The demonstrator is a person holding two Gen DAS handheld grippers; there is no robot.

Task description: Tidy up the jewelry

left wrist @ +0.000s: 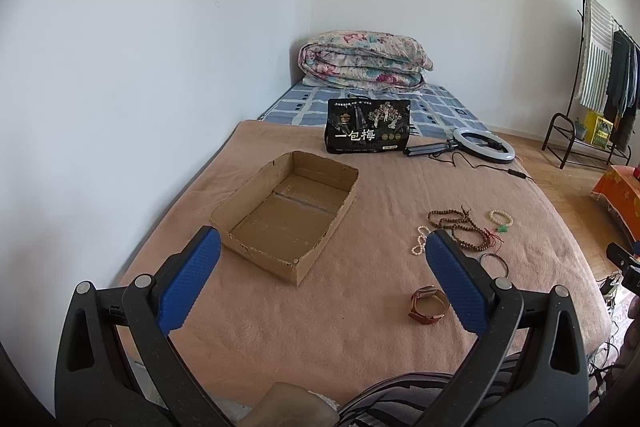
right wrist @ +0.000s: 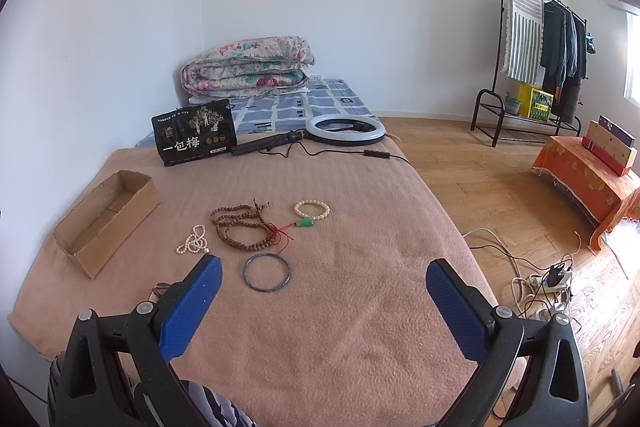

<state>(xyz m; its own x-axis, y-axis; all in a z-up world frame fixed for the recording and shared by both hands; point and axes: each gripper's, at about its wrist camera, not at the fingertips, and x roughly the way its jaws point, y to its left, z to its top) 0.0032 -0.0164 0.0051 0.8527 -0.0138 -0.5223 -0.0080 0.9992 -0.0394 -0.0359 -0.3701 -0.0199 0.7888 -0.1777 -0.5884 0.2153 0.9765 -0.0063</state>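
- Both of my tongs hang above the pink-brown blanket (right wrist: 340,307) on the bed, jaws spread wide and holding nothing: left tongs (left wrist: 322,281), right tongs (right wrist: 324,303).
- The shallow open brown cardboard box (left wrist: 286,215) lies empty on the blanket, ahead of the left tongs.
- The jewelry lies loose to the right of the box, none of it in yet: thin dark round bangle (right wrist: 266,273), long brown wooden bead string with red cord (right wrist: 244,227), cream bead bracelet with a green charm (right wrist: 312,210), small white pearl strand (right wrist: 194,239), brown leather-strap watch (left wrist: 427,305).
- Step in hand, as I judge it: the first pick. The bangle is nearest the right tongs.
- Doing it well: come down over one side of the rim and pinch across the thin band, as it lies flat on soft pile. Take the bead string near its bunched middle so loops don't drag the neighbouring bracelet.
- Writing: the black printed pouch (right wrist: 195,133) reads "一包梅" in white; the smaller print is illegible.
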